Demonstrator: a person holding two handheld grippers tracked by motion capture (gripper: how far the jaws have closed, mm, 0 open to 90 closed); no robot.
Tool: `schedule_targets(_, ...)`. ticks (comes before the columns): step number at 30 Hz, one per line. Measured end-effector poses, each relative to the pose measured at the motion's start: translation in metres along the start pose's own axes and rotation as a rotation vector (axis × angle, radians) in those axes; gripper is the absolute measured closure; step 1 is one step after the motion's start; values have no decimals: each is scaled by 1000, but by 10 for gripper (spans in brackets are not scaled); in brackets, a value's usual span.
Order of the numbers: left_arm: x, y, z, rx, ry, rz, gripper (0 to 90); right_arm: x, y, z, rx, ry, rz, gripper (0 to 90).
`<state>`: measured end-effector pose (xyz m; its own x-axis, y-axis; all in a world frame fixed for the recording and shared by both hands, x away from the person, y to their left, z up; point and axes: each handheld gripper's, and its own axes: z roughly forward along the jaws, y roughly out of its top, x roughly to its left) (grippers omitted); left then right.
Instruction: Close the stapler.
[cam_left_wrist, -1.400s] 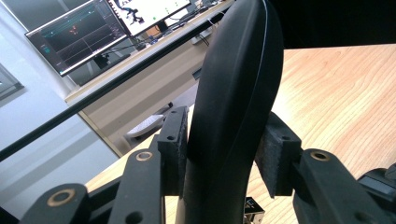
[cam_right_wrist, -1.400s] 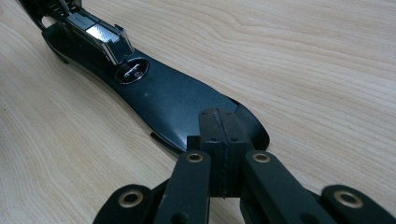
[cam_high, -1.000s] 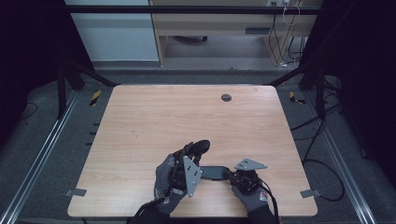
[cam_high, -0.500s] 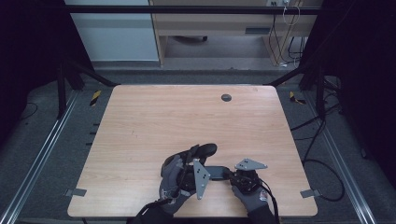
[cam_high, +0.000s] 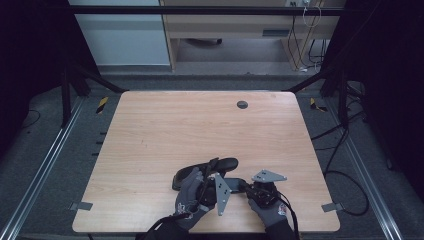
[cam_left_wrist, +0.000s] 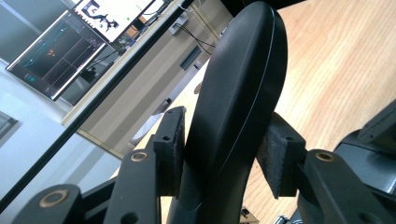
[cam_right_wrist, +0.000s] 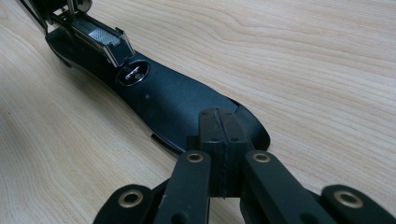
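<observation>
A black stapler (cam_high: 220, 167) lies swung open near the table's front edge. In the left gripper view its curved top arm (cam_left_wrist: 238, 93) stands between the two pads (cam_left_wrist: 173, 144), and my left gripper (cam_left_wrist: 224, 144) is shut on it. The flat black base (cam_right_wrist: 173, 98) lies on the wood, with the metal staple channel (cam_right_wrist: 100, 39) rising at its far end. My right gripper (cam_right_wrist: 219, 128) is shut, pads together, tips resting on the near end of the base. In the high view the left gripper (cam_high: 209, 181) and right gripper (cam_high: 250, 189) sit close together.
A wooden table (cam_high: 190, 130) stretches away beyond the hands, with a dark round grommet (cam_high: 242, 104) near its far edge. Metal rails (cam_high: 45, 160) run along both sides, and cables (cam_high: 345, 175) lie on the floor at the right.
My left gripper has shifted a little to the right and turned, carrying the stapler's top arm with it. The right gripper has stayed on the base.
</observation>
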<state>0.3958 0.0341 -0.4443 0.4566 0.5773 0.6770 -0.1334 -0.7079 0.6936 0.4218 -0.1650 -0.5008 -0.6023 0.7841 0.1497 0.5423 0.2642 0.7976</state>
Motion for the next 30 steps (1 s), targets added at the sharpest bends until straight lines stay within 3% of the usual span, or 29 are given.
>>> schedule_targets(16,-20,-2,10,30,-28,99,526,0,0,0,0,-3,-9,900)
schedule_targets(30,-34,-8,18,45,-76,155,493,1,-1,0,-11,-7,-20,900)
